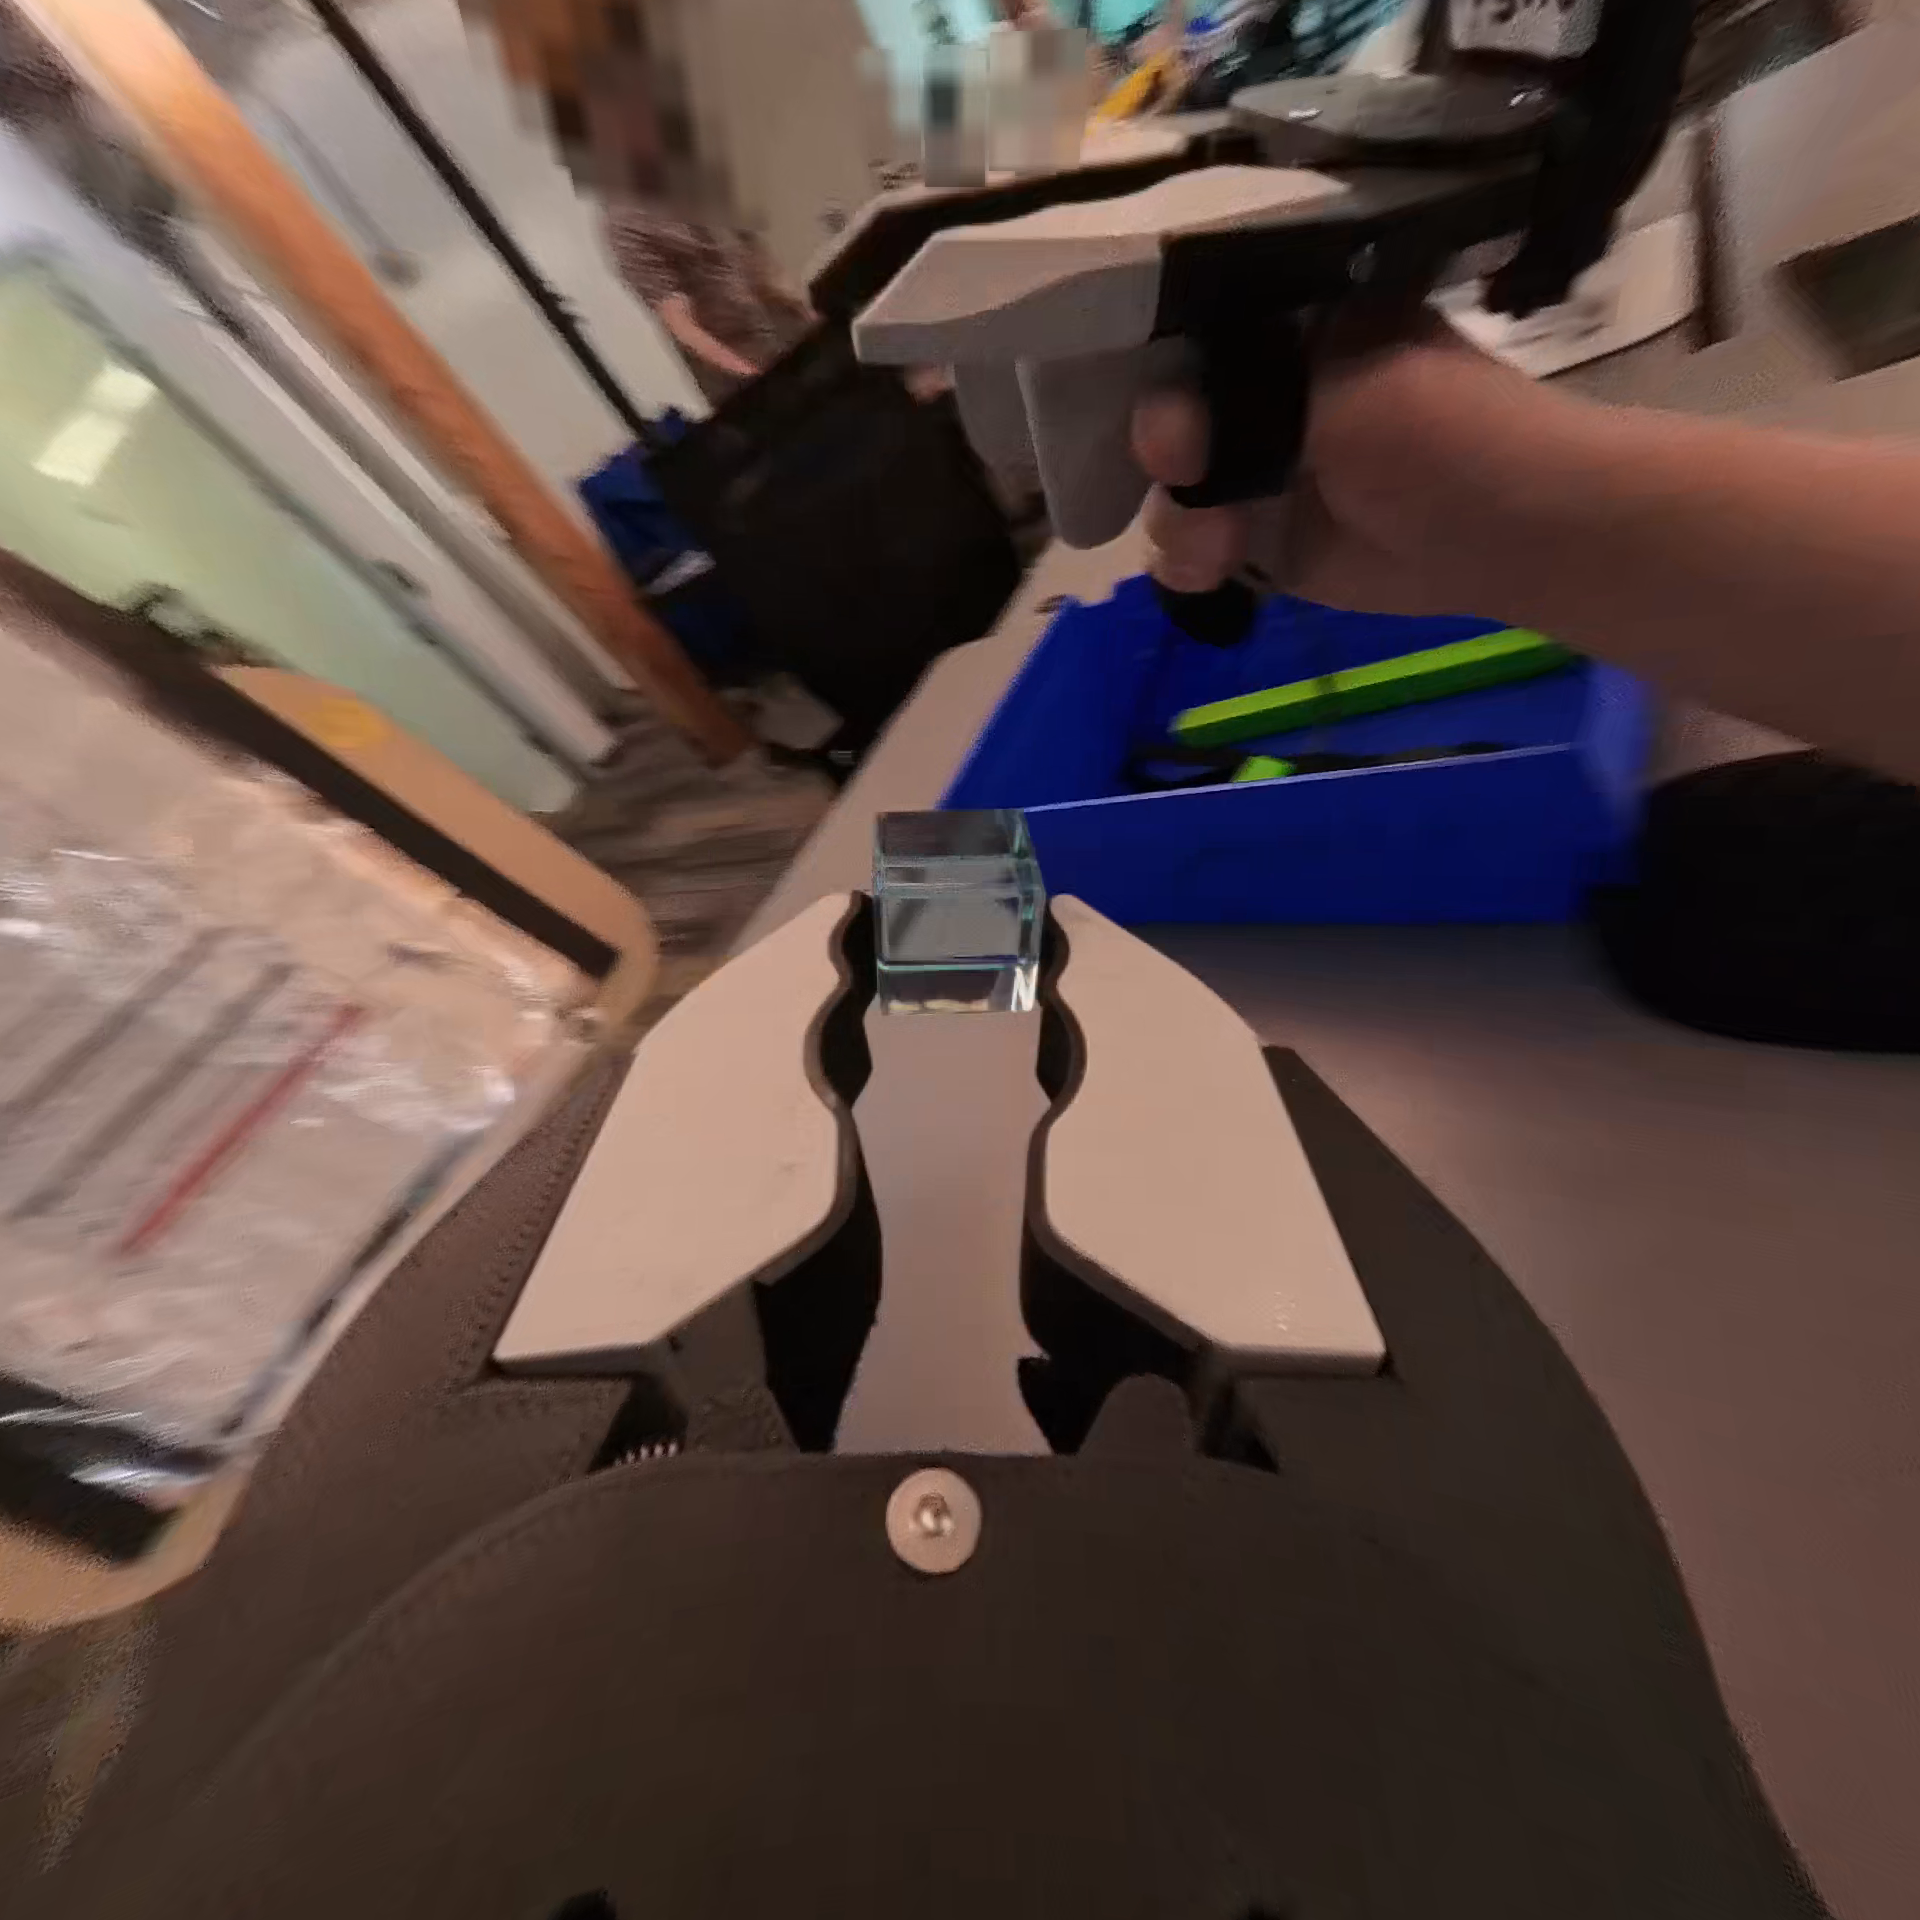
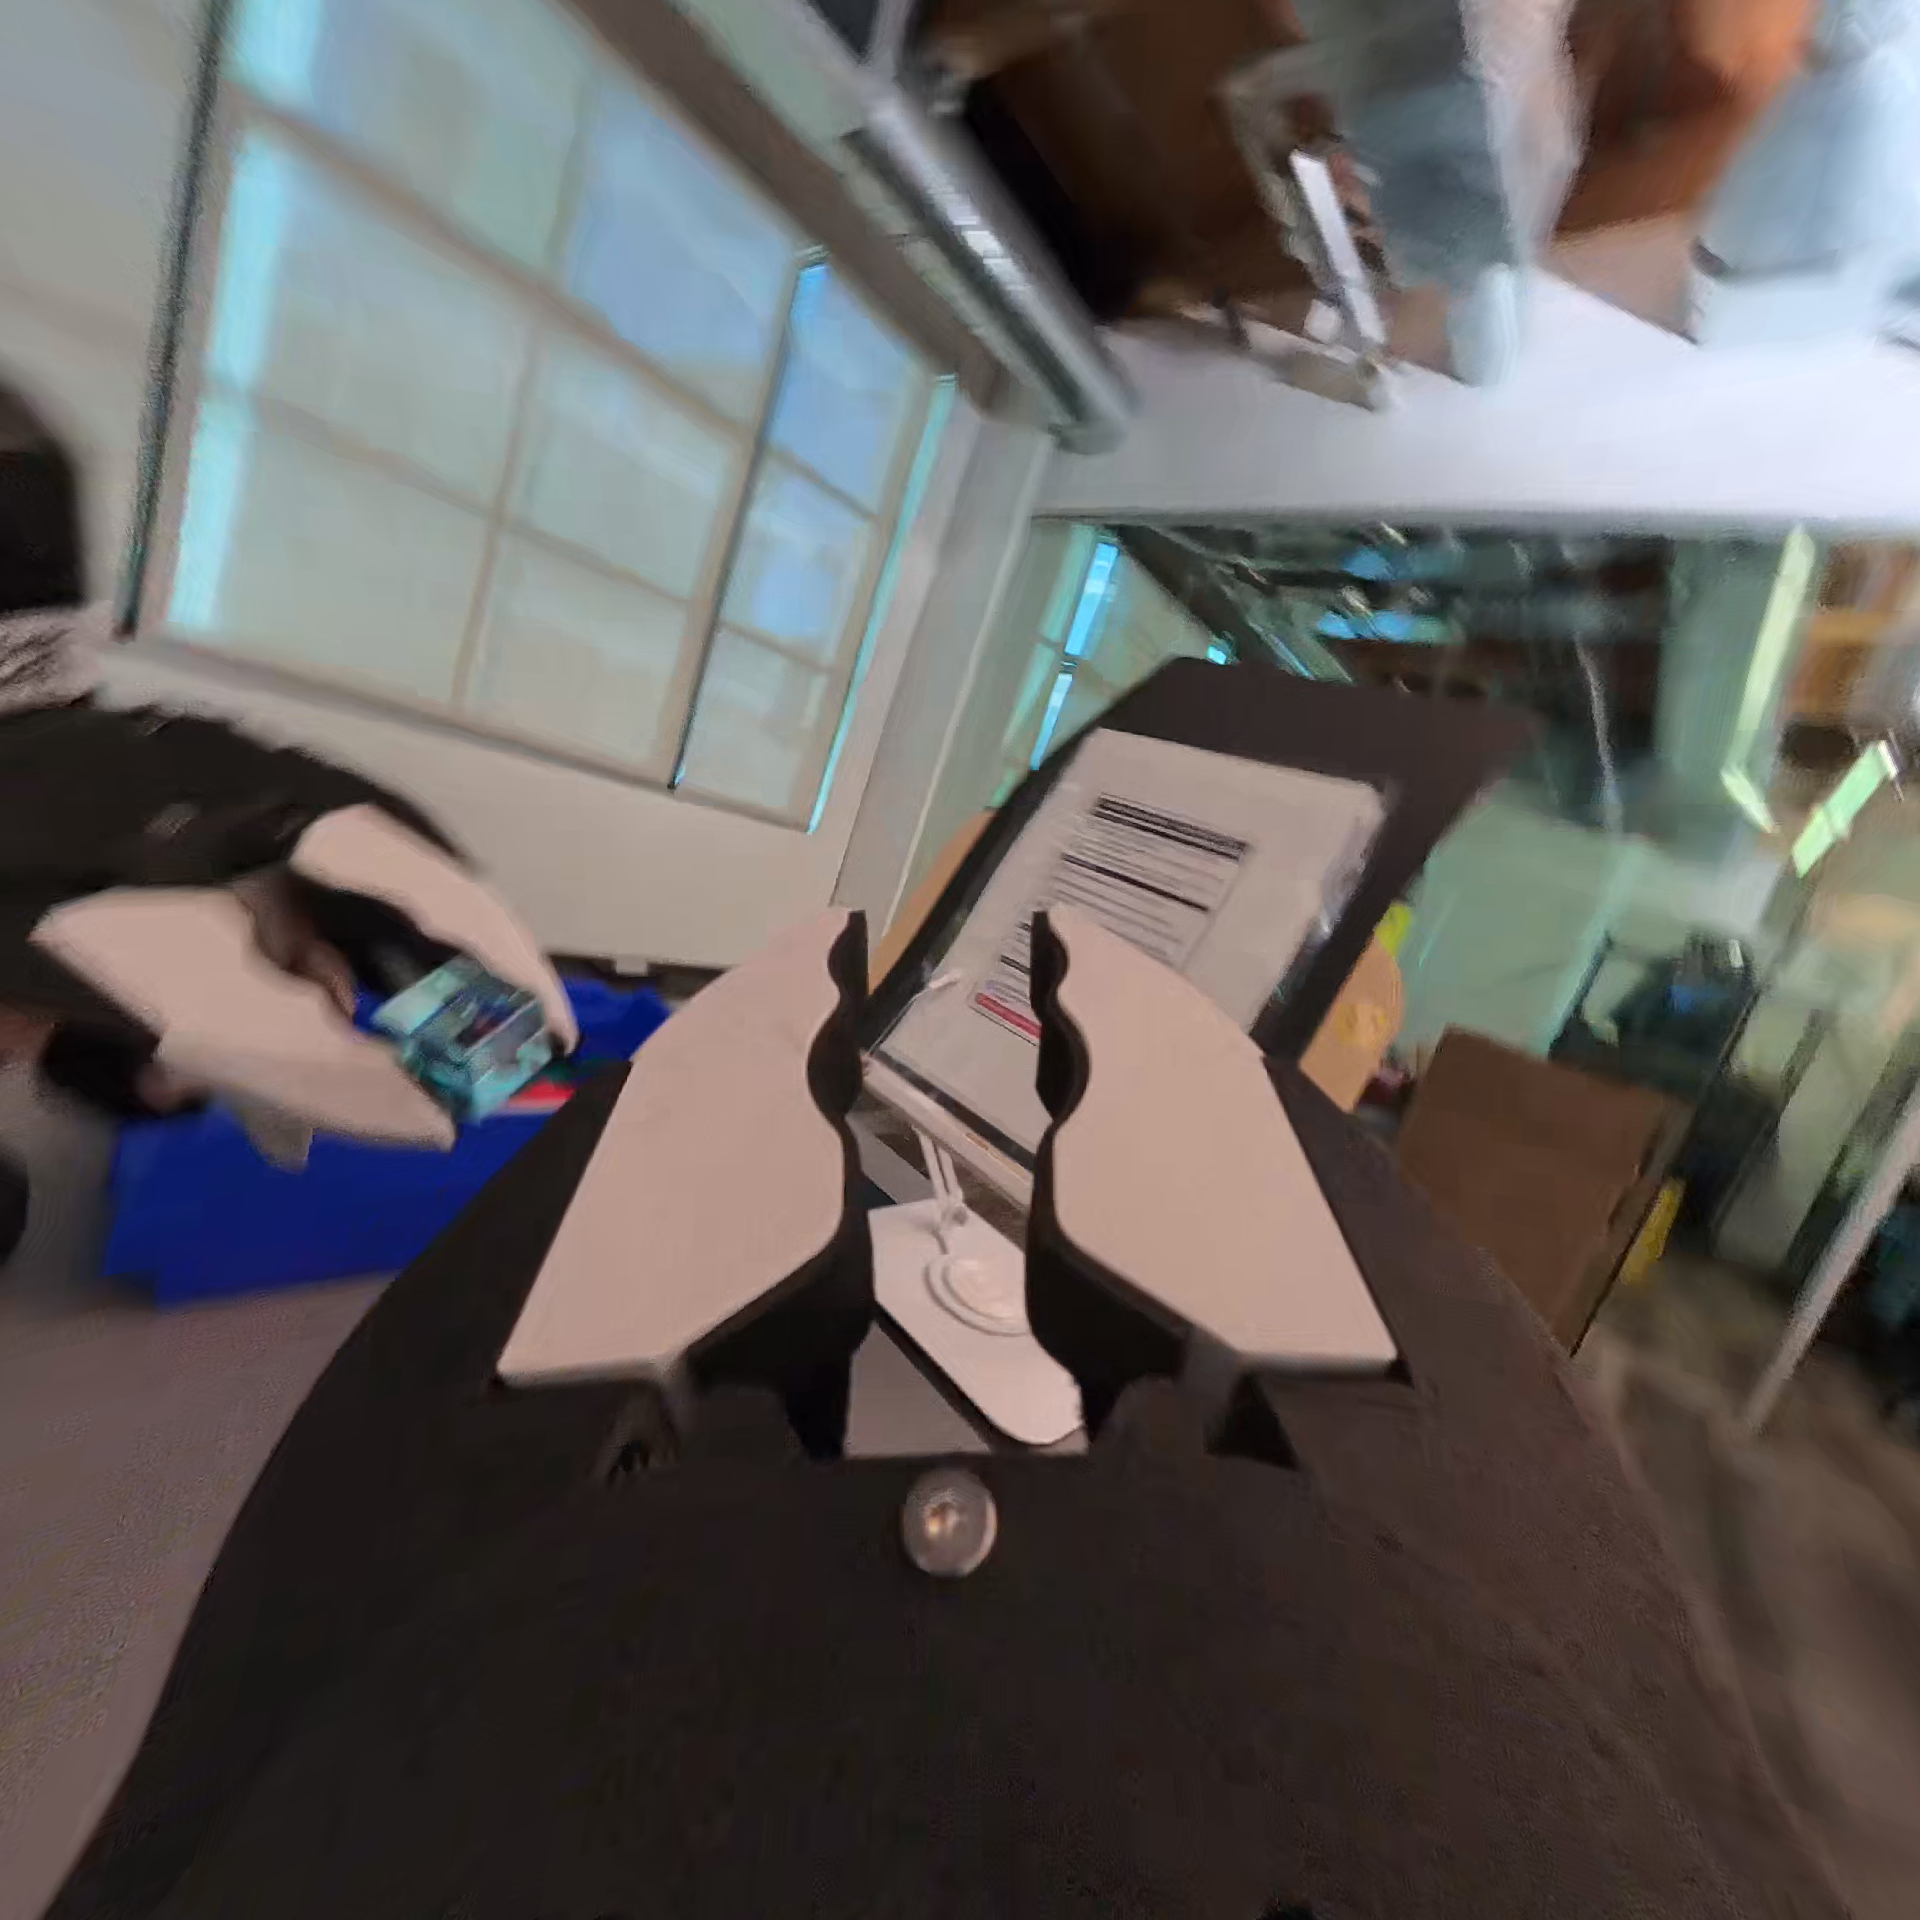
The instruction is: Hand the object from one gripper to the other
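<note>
Clear glass cube (image 1: 956, 914) clamped at tips of your left tool (image 1: 954, 935), upright, no long axis, no markings. Your right tool (image 2: 948, 971) fingers apart, empty, above blue bin (image 1: 1351, 842) on counter (image 1: 1507, 1195).

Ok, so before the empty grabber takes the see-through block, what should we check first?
1. Small clear glass-like cube held between the left gripper fingertips: ok.
2. Part of the cube sticks out past the tips for the other gripper to pinch: ok.
3. Right gripper empty, jaws apart: ok.
4. Right gripper's gap wide enough for the cube: cannot tell.
5. Right gripper lined up with the cube: not ok; in its own view the cube sits off to the left, outside its jaws.
6. Blue plastic bin lies on the table beyond the cube, holding a green stick; whether it blocks the approach: cannot tell.
</note>
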`<move>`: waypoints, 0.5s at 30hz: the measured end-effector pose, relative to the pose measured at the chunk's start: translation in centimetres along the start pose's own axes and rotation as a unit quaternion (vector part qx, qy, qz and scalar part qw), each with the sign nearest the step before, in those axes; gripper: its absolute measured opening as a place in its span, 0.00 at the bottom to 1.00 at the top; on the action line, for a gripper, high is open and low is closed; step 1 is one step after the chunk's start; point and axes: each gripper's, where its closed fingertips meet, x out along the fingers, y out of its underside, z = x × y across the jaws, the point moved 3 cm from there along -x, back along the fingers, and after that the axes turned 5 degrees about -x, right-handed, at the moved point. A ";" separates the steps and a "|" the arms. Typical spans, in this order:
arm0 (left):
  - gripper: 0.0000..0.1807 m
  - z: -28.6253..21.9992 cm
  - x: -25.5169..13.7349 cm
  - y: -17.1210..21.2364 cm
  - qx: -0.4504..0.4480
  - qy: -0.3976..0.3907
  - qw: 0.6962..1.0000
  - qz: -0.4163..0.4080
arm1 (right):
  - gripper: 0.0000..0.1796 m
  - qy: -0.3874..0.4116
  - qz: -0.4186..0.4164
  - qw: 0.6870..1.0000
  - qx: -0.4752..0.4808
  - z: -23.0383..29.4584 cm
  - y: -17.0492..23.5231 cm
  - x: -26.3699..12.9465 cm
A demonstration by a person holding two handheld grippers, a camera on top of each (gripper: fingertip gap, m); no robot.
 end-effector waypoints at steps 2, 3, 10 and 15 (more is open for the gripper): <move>0.16 -1.1 -0.5 0.3 -0.049 0.091 0.995 0.019 | 0.17 -0.090 -0.003 0.992 -0.088 2.7 -0.9 -0.4; 0.16 -1.6 -1.0 0.5 -0.071 0.137 0.988 0.029 | 0.18 -0.128 -0.001 0.983 -0.134 4.1 -1.1 -0.6; 0.16 -1.9 -5.2 0.1 -0.208 0.333 0.919 0.041 | 0.25 -0.239 0.052 0.906 -0.346 12.7 -1.0 0.7; 0.15 -1.9 -6.5 -1.0 -0.280 0.399 0.873 0.016 | 0.24 -0.221 0.028 0.873 -0.433 16.3 -1.1 2.3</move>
